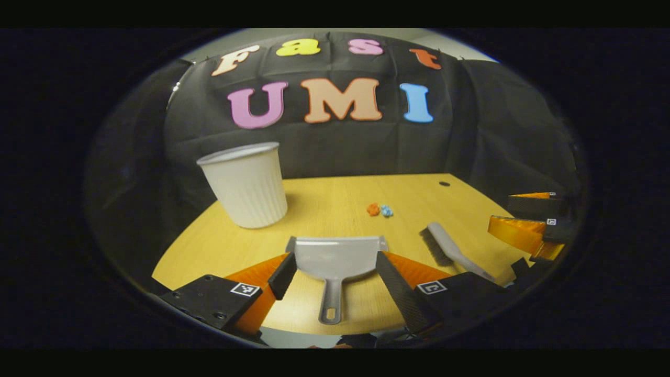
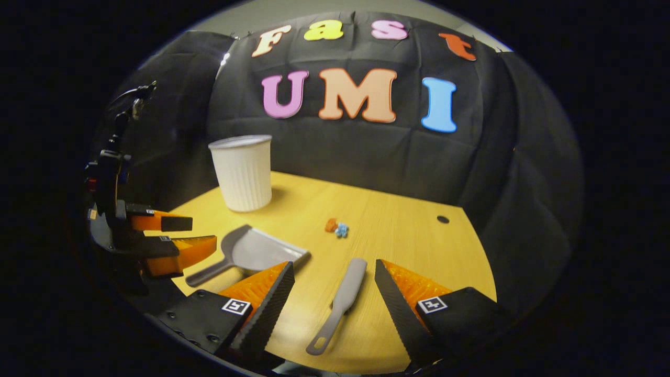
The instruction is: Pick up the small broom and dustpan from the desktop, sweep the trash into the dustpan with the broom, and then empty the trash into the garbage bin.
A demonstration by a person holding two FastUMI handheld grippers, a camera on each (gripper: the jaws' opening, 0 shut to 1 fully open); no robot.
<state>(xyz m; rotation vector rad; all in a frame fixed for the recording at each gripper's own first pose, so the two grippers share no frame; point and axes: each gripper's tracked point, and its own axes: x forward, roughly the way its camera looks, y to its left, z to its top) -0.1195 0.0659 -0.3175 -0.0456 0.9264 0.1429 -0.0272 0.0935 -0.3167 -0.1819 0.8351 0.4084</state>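
No legible labels; left gripper (image 1: 335,269) and right gripper (image 2: 335,280) both gape wide, empty, above dustpan (image 1: 335,256) and broom (image 2: 343,296) on wooden desk (image 2: 398,235)

text: none can be read | signs: small square black-and-white marker tags, one on each finger mount of the left gripper (image 1: 335,275), lower frame, and the right gripper (image 2: 335,285), lower frame | patterns too small to decode

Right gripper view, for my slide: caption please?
Open tongs hover over the broom, dustpan alongside, trash beyond.
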